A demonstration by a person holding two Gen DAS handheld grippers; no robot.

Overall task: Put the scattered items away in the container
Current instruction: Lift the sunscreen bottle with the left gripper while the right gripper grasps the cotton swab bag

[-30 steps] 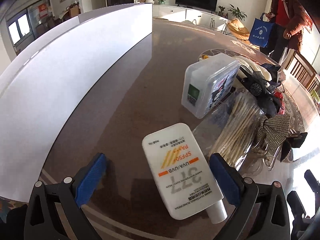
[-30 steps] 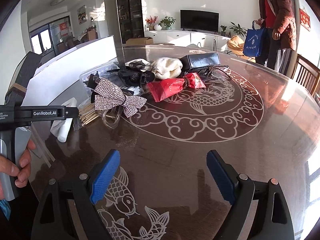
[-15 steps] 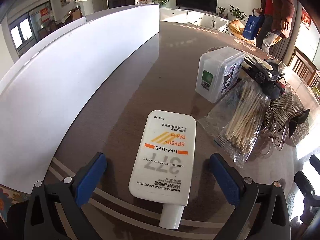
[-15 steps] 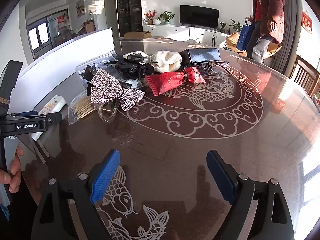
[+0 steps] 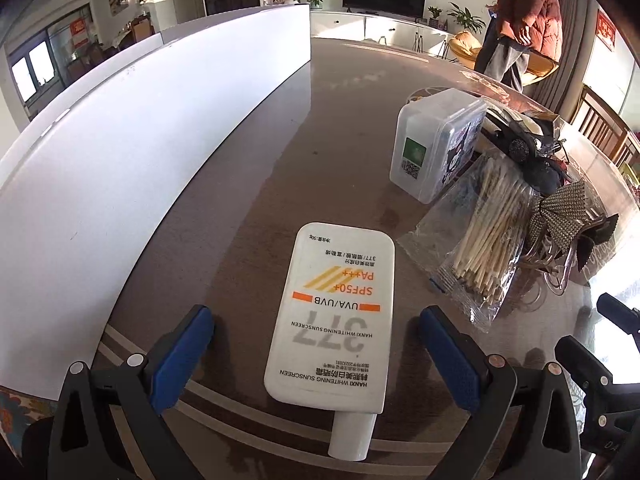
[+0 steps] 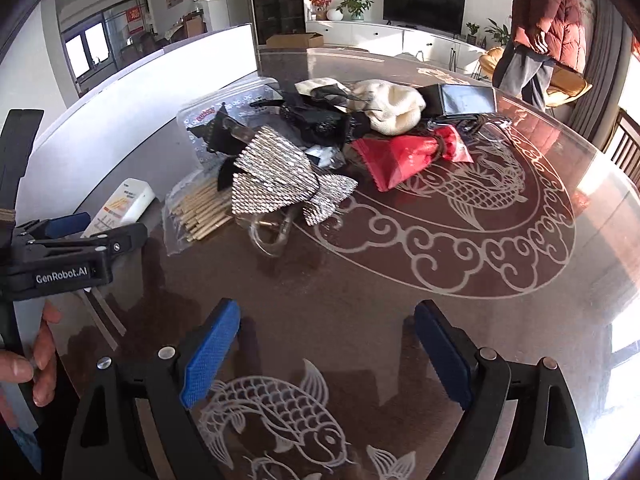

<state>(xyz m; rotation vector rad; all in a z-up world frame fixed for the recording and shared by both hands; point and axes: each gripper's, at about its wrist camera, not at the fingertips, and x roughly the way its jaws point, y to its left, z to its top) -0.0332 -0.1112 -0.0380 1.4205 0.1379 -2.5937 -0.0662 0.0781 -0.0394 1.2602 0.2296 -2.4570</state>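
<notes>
A white sunscreen tube (image 5: 334, 316) lies flat on the brown table, cap toward me, between the spread fingers of my open left gripper (image 5: 316, 354); nothing touches it. To its right lie a clear bag of wooden sticks (image 5: 486, 236) and a clear plastic box (image 5: 434, 148). In the right wrist view my right gripper (image 6: 326, 354) hangs open over bare table with a fish pattern, empty. Ahead of it are a sparkly bow (image 6: 276, 178), a red packet (image 6: 404, 154), a white knit item (image 6: 394, 106) and the left gripper (image 6: 76, 240) at the left edge.
A long white panel (image 5: 132, 152) curves along the table's left side. A dark pouch (image 6: 466, 98) and black tangled items (image 6: 320, 120) sit in the pile. A person in a red jacket (image 6: 554, 12) stands beyond the far right edge. A hand (image 6: 34, 364) holds the left tool.
The left gripper has drawn back and lined up with the sunscreen tube, which now lies straight between its fingers. The right gripper has edged closer to the pile. The person has walked right.
</notes>
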